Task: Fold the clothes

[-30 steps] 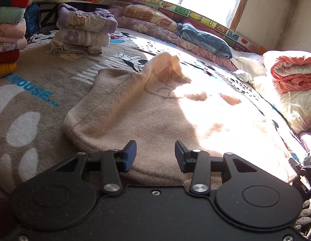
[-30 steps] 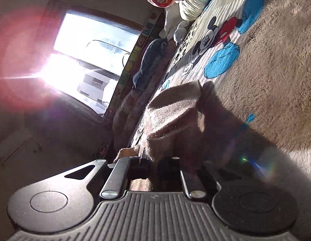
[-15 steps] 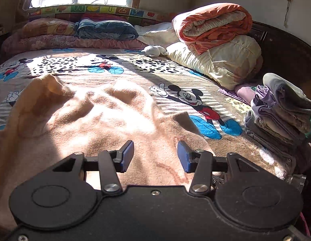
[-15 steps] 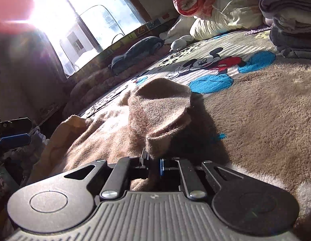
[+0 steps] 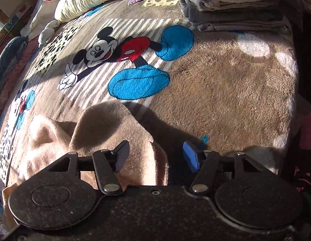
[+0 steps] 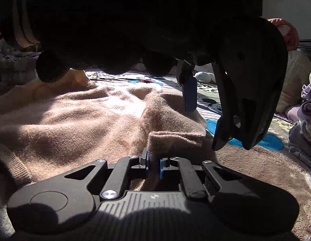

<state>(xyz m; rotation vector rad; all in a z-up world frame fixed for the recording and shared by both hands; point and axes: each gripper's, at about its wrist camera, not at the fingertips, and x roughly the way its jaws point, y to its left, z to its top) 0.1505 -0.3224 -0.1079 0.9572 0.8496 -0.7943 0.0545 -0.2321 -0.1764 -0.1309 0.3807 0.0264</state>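
Sweater (image 6: 79,116) fold underway: right claw (image 6: 154,165) pinches its edge low in frame; left claw (image 5: 155,156) hovers open, should grab next.

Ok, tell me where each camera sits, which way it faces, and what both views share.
Left wrist: on the left hand-held gripper, tilted down at the cartoon-mouse blanket; its open fingers show.
Right wrist: on the right hand-held gripper, low, facing across the bed; shut on the tan sweater, left hand-held gripper above.
Shared: sweater, blanket, folded clothes stack.
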